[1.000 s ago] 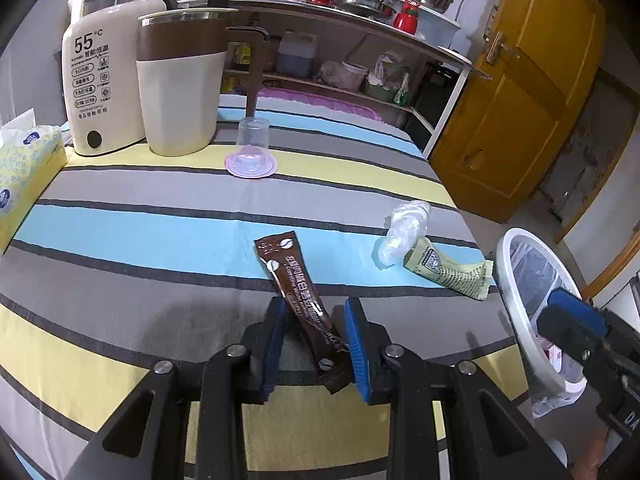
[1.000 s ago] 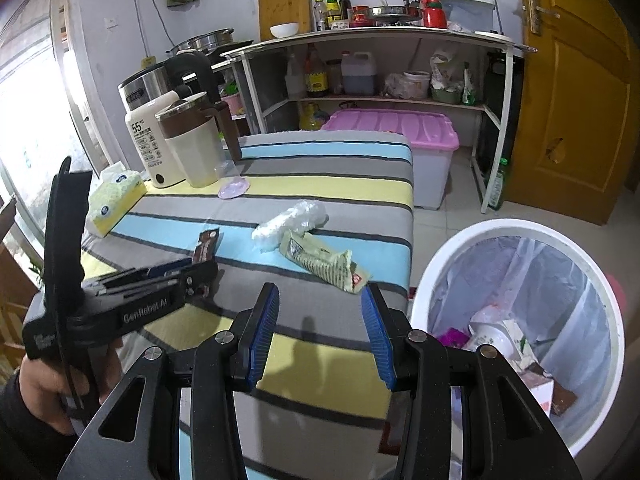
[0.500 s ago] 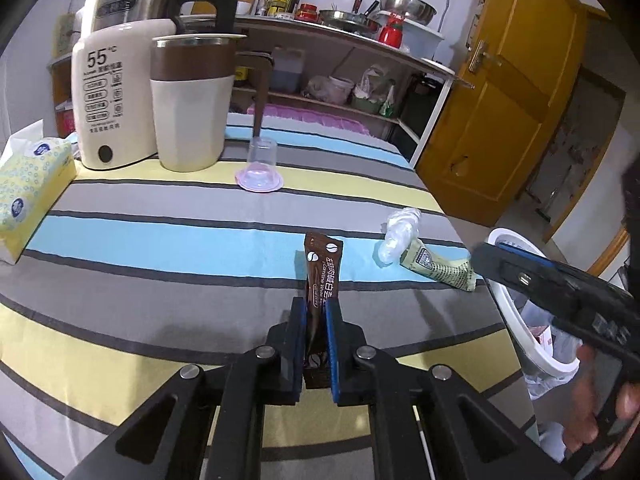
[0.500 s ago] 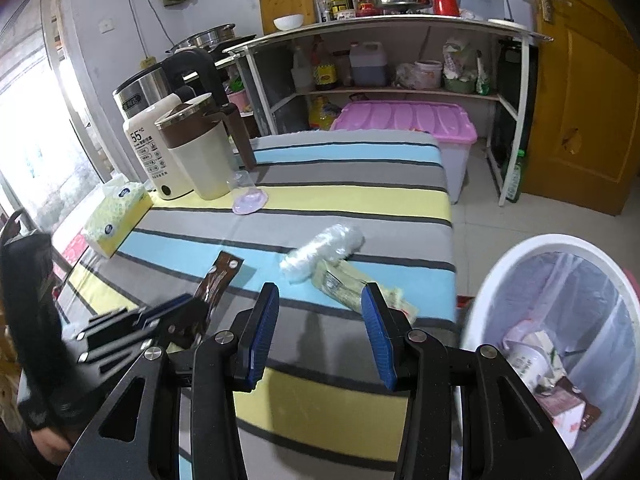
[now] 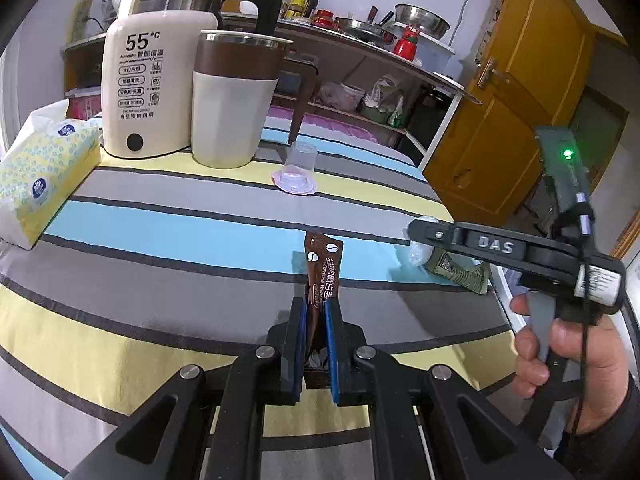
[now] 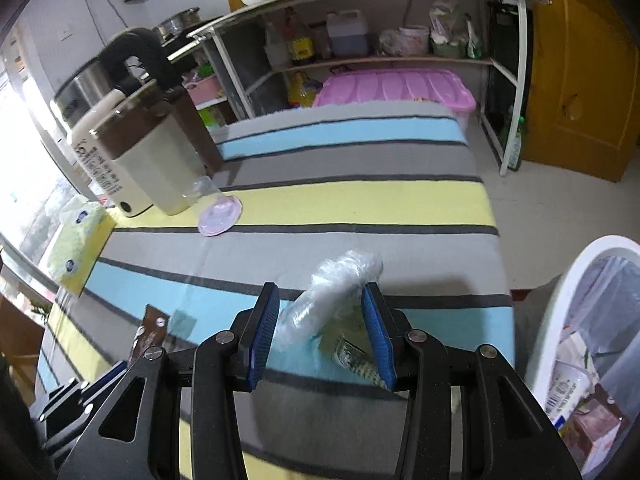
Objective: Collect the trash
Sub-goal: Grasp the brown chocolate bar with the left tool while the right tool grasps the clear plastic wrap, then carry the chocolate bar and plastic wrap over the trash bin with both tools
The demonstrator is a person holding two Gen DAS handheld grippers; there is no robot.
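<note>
My left gripper [image 5: 316,312] is shut on a brown coffee sachet [image 5: 323,268] and holds it upright above the striped table. My right gripper [image 6: 320,312] is open, with its fingers on either side of a crumpled clear plastic wrap [image 6: 336,288] and a green wrapper [image 6: 356,360] lying on the cloth. The wrap [image 5: 418,252] and green wrapper [image 5: 460,272] also show in the left wrist view, partly behind the right gripper's body. A white bin [image 6: 560,292] with a plastic liner and trash stands off the table's right edge.
A kettle [image 5: 148,80], a brown-and-cream jug [image 5: 230,100], a tissue box [image 5: 40,180] and a clear cup on a pink lid [image 5: 298,174] stand at the table's far left. Shelves, a pink storage box [image 6: 400,88] and a yellow door lie behind.
My left gripper closed on the brown sachet and lifted it off the cloth. My right gripper moved forward from near the bin until its open fingers straddle the plastic wrap.
</note>
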